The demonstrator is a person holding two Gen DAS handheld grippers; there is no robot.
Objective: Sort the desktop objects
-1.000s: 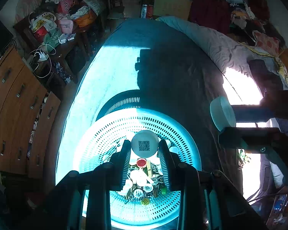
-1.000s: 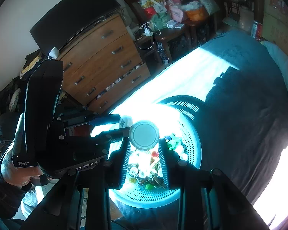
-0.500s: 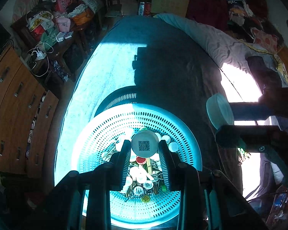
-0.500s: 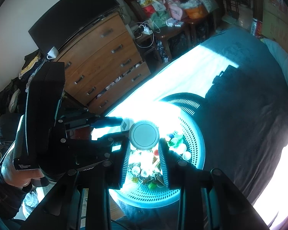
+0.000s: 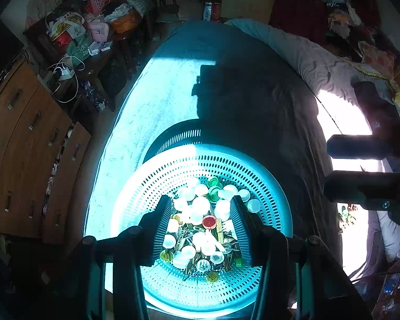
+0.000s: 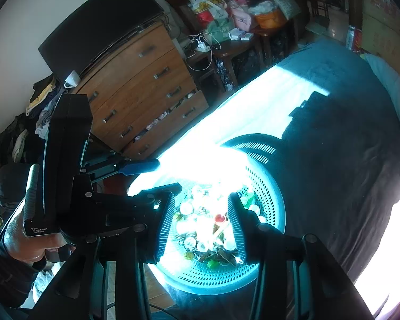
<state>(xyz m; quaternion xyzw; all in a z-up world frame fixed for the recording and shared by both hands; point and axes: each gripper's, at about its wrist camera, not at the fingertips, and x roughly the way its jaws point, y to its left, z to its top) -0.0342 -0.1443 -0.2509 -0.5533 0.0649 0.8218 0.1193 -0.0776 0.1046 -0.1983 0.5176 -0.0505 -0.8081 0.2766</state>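
Note:
A round teal perforated basket (image 5: 266,186) sits on the bed, holding several white, green, red and yellow bottle caps (image 5: 201,205) and small scraps. It also shows in the right wrist view (image 6: 269,200), with its caps (image 6: 205,229). My left gripper (image 5: 201,202) is open and empty above the pile. My right gripper (image 6: 201,200) is open and empty above the same basket. The right gripper's dark fingers (image 5: 360,186) show at the right edge of the left wrist view. The left gripper body (image 6: 66,165) shows at the left of the right wrist view.
The basket rests on a dark blue bedspread (image 5: 253,93) with a sunlit strip. A wooden chest of drawers (image 6: 141,85) stands beside the bed, with one drawer open. A cluttered side table (image 5: 88,40) stands beyond. A grey quilt (image 5: 306,58) lies at the right.
Both grippers held a round white lid above the basket. Both have now opened and the lids are gone from between the fingers.

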